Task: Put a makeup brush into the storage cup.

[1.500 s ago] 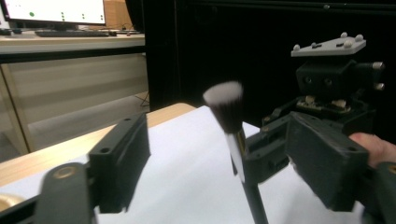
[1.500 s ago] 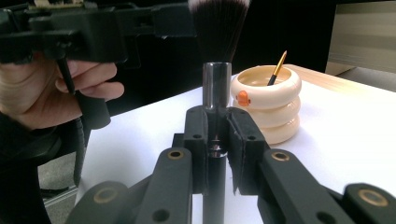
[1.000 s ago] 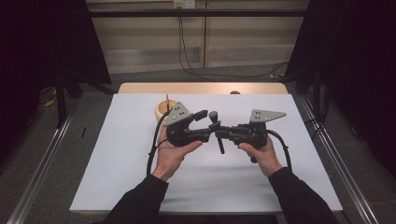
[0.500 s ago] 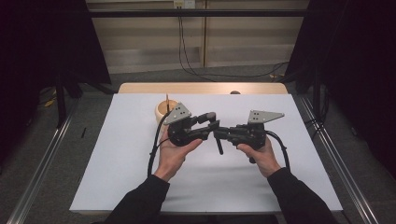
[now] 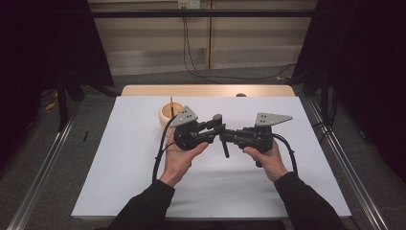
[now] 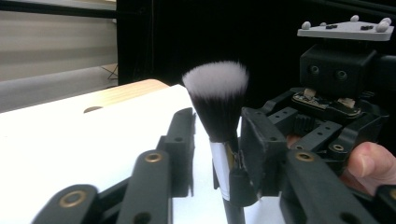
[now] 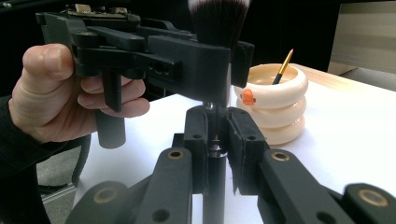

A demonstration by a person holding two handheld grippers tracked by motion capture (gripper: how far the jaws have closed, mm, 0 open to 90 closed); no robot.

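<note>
A makeup brush (image 5: 218, 118) with a black, white-tipped head (image 6: 217, 93) stands upright above the white table. My right gripper (image 5: 224, 138) is shut on its dark handle, seen close up between the pads (image 7: 217, 135). From the left, my left gripper (image 5: 219, 126) reaches around the brush just below the bristles (image 7: 217, 23). Its jaws have just been closing with the brush between them. In the left gripper view (image 6: 218, 140) one pad lies against the silver ferrule, and a gap shows on the other side.
A cream ringed holder (image 5: 166, 115) with an orange bead (image 7: 249, 97) stands behind the left hand, with a thin gold-tipped brush (image 7: 285, 60) in it. The white cover (image 5: 119, 167) ends at a wooden strip (image 5: 206, 90) at the far edge. Metal rails (image 5: 43, 167) run along both sides.
The left gripper's jaws have narrowed around the brush below its head. Both hands have stayed where they were, and the right gripper has kept its grip.
</note>
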